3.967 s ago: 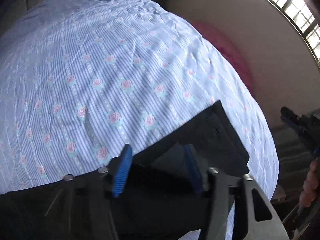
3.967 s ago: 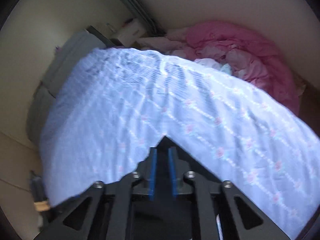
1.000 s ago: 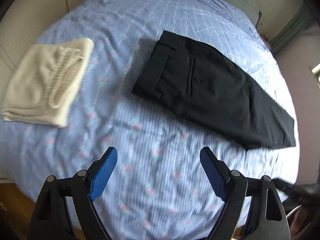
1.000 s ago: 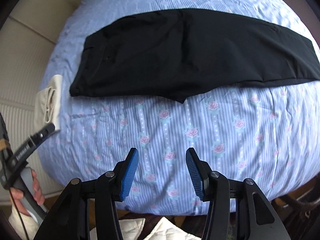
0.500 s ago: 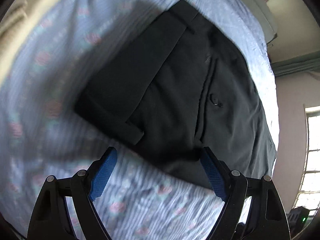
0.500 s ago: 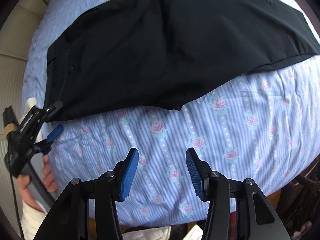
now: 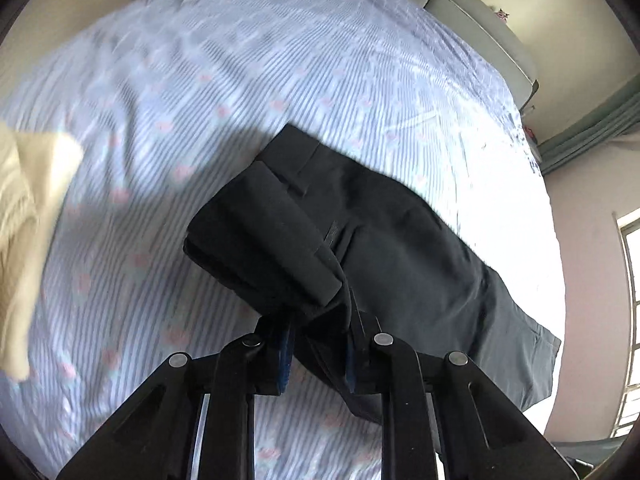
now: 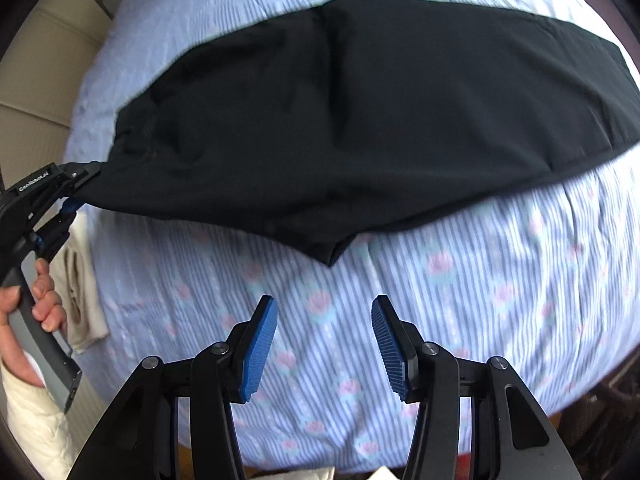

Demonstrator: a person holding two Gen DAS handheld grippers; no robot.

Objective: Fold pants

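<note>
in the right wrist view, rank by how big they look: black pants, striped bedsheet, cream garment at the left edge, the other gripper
1. Black pants and striped bedsheet: both fill much of the frame, and the pants hide part of the sheet, so no ranking between them.
2. Left gripper and cream garment: both small, too close to rank; the garment is partly hidden.

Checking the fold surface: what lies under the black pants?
The striped floral bedsheet lies under the black pants; whatever they cover stays hidden. The left gripper is closing on their waistband corner.
</note>
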